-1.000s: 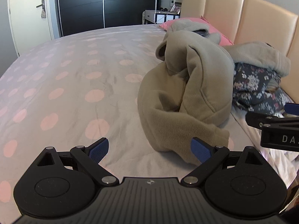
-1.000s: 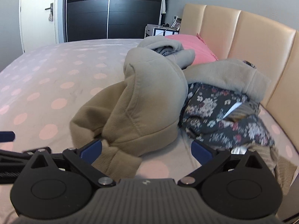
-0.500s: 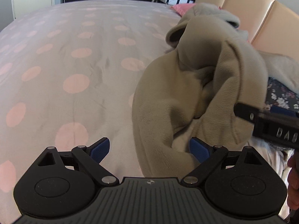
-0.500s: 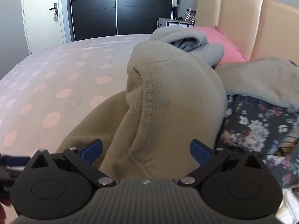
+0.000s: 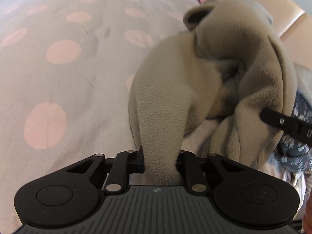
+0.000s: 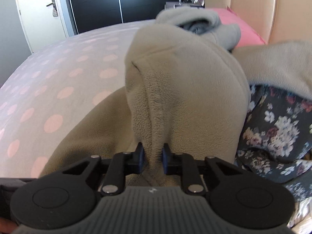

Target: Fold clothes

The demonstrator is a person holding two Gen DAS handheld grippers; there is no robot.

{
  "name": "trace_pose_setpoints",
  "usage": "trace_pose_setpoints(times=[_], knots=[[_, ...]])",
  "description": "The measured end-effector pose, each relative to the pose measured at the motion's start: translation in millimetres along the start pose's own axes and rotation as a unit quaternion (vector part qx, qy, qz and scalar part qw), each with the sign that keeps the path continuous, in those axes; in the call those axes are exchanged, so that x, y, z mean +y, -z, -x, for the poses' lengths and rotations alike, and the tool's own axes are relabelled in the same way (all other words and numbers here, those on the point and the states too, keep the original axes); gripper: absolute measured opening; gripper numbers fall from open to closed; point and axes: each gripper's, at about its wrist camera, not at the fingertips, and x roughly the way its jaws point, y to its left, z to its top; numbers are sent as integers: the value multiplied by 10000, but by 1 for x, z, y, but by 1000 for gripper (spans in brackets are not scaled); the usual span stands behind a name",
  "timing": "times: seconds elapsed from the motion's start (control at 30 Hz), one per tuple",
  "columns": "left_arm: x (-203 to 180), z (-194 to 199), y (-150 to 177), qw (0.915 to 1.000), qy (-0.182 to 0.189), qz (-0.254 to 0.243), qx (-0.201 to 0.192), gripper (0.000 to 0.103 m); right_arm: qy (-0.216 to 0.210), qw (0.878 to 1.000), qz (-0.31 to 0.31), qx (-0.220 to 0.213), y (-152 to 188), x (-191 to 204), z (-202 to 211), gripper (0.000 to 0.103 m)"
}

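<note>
You are working in a home bedroom. A wide bed (image 6: 58, 74) fills most of both views, spread with a pale sheet printed with pink dots, and a padded cream headboard (image 6: 273, 11) rises behind it at the right. A pink pillow (image 6: 243, 31) lies against that headboard. Beyond the foot of the bed stands a tall wardrobe (image 6: 120, 2) with glossy black doors, and beside it a white door (image 6: 39, 9) with a lever handle. Loose clothes are heaped on the mattress: a beige fleece garment (image 6: 185, 78) and a dark floral garment (image 6: 276, 132).
</note>
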Motion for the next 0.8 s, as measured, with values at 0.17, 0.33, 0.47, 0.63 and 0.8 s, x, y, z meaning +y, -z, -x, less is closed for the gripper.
trace_pose_setpoints(times=[0.17,0.33,0.47,0.63,0.8], knots=[[11,80,-7,9964,-304,-186,-771,13,-273,9992,53,-278,-1,13,45,17],[25,165,-13,9875,-559,-328,-1436,12,-812,9952,121,-539,8,38,103,16],[39,235,-16,9766,-788,-420,-1957,12,-1340,9888,449,-483,30,74,147,16],[73,326,-7,9561,-1317,-397,-2586,12,-2107,9719,974,-395,54,124,204,16],[118,397,7,9303,-2041,-345,-3028,12,-3078,9388,1531,-208,81,173,257,16]])
